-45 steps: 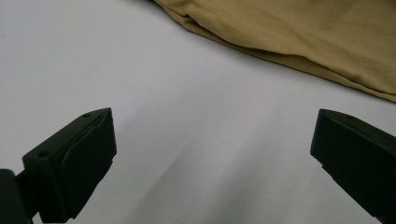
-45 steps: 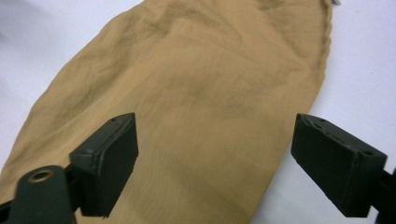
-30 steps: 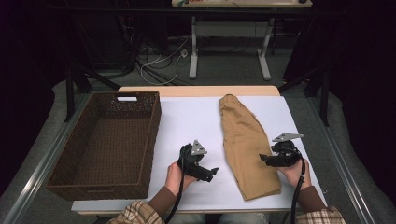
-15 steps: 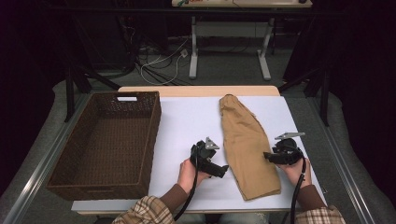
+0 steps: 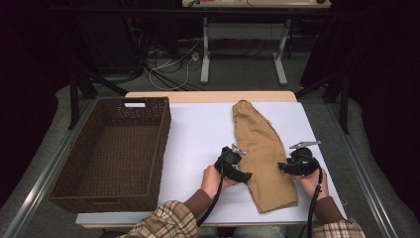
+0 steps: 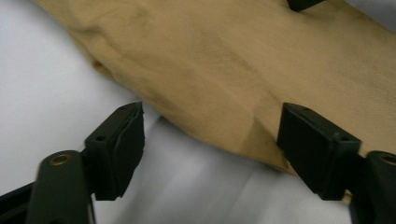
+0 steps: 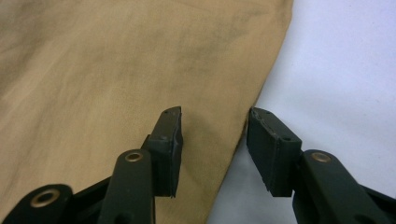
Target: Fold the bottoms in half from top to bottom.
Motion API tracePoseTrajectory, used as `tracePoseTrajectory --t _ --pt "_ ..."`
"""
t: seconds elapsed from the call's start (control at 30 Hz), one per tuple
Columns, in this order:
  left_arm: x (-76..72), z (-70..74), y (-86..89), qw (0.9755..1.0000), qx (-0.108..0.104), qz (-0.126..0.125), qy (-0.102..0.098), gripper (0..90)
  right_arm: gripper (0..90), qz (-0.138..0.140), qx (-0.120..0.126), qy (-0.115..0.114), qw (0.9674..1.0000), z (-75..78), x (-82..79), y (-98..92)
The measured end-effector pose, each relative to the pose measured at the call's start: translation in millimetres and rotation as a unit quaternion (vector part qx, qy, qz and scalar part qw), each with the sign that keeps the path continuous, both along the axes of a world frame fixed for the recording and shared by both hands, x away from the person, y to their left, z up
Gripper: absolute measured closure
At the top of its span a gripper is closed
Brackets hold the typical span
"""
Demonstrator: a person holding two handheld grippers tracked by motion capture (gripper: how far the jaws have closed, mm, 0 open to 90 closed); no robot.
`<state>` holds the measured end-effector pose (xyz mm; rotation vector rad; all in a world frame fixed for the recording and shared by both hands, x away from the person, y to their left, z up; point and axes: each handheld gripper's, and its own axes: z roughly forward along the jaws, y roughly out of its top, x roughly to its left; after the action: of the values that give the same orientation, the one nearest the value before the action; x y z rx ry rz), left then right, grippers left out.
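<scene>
Left gripper [image 6: 210, 135] nearest: jaws have just been closing, still apart, straddling the near-left hem of the folded tan cotton garment [image 5: 262, 153], not pinching yet. Right gripper [image 7: 212, 135]: jaws have just been closing too, one over cloth, one off the right edge, gap open. Garment lies flat on the white table sheet [image 5: 198, 134], right of centre. Best to push both lower jaws under the hem before clamping, matched height. Dark brown woven wicker basket [image 5: 116, 148] sits well apart, far left.

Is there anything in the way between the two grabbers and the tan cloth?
Nothing visible. The left gripper and right gripper, jaws just closing, each straddle an edge of the tan cloth, pads not yet pressing.
</scene>
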<state>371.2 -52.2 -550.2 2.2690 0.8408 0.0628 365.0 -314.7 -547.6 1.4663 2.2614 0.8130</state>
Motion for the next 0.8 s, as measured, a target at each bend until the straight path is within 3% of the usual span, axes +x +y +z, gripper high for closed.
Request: tracePoseTrajectory --t 0.3,0.8 --pt "-3.3 -3.2 -12.9 0.9995 0.013 0.002 -0.027 39.2 59.9 -0.004 -0.002 -0.003 1.0 -0.7 -0.3 3.5" --pt "-3.6 -5.8 -15.2 0.999 0.001 -0.004 -0.045 67.9 76.6 0.006 0.001 -0.005 1.0 -1.0 -1.5 9.3"
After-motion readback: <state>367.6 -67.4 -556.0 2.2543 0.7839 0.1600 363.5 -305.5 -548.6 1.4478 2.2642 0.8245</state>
